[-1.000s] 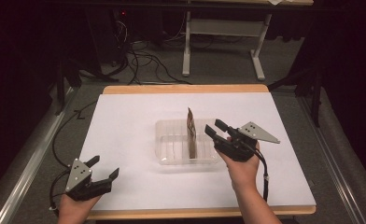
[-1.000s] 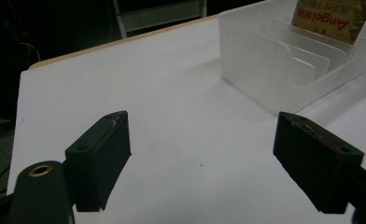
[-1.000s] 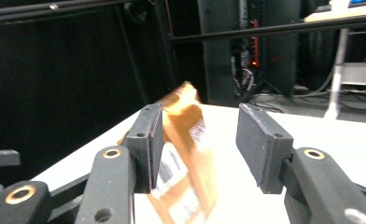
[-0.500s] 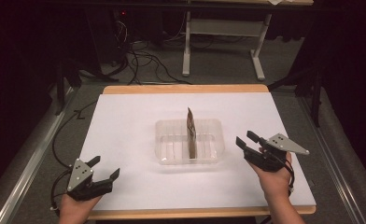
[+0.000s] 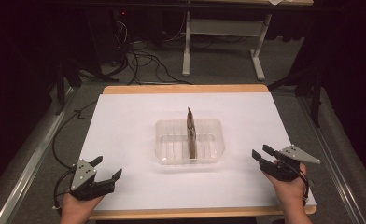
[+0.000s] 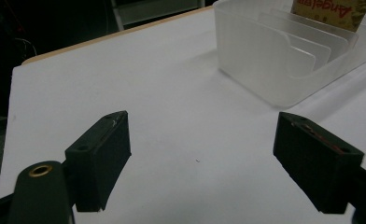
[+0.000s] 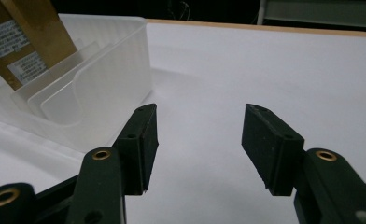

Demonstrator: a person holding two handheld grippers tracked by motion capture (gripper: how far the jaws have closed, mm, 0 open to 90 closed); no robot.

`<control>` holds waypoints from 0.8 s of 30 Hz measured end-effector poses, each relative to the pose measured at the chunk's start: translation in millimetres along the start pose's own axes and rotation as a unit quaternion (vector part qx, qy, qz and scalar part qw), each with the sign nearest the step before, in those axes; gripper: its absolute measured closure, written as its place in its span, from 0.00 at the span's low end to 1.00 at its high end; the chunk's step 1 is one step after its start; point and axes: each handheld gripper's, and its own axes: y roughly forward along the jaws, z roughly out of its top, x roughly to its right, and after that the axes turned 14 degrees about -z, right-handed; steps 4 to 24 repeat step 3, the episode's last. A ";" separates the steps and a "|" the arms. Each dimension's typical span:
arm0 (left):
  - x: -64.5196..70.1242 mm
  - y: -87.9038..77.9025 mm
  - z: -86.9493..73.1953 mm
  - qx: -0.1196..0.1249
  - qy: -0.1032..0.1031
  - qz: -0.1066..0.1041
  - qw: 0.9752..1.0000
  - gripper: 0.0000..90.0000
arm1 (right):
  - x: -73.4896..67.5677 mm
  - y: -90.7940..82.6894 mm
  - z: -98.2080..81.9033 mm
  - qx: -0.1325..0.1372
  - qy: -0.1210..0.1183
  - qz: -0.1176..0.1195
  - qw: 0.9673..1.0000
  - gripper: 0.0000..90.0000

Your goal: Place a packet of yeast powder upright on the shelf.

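Change since earlier: right gripper [image 5: 261, 155] is now seen well back from the clear divided tray [image 5: 189, 156], near the table's right front corner (a second ago it was just beside the tray and the upright packet); left gripper [image 5: 107, 169] is seen where it was before, at the left front corner.

Right gripper: jaws are held apart with nothing between them; it is held in the right hand [image 5: 288, 191] above the white sheet [image 5: 125, 121], and its grey three-cornered plate [image 5: 297, 154] is seen on top in the high view.

Left gripper: jaws are spread wide and empty, as is seen in the left gripper view [image 6: 202, 154]; it is held in the left hand [image 5: 78, 211] at the sheet's front edge.

Tray: a translucent plastic tray with inner dividers [image 7: 66, 100] is set at the middle of the sheet, well apart from both grippers.

Packet: a thin brown-gold packet [image 5: 191, 132] is stood on edge in the tray between dividers, slightly tilted; white printed labels [image 7: 10, 35] are seen on one face, red lettering [image 6: 330, 7] on the other (lettering is only partly readable).

Table: a wooden-edged table [image 5: 186, 88] is covered by the white sheet.

Background: a dark floor with cables [image 5: 139, 56] and a white table frame [image 5: 223, 32] are seen beyond the far edge.
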 end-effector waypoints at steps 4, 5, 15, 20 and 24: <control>-0.3 -1.2 -0.2 0.002 0.000 0.002 1.000 0.22 | -1.4 2.0 -0.8 -0.005 -0.003 0.004 1.000 0.45; -0.3 -1.2 -0.2 0.002 0.000 0.002 1.000 0.22 | -1.4 2.0 -0.8 -0.005 -0.003 0.004 1.000 0.45; -0.3 -1.2 -0.2 0.002 0.000 0.002 1.000 0.22 | -1.4 2.0 -0.8 -0.005 -0.003 0.004 1.000 0.45; -0.3 -1.2 -0.2 0.002 0.000 0.002 1.000 0.22 | -1.4 2.0 -0.8 -0.005 -0.003 0.004 1.000 0.45; -0.3 -1.2 -0.2 0.002 0.000 0.002 1.000 0.22 | -1.4 2.0 -0.8 -0.005 -0.003 0.004 1.000 0.45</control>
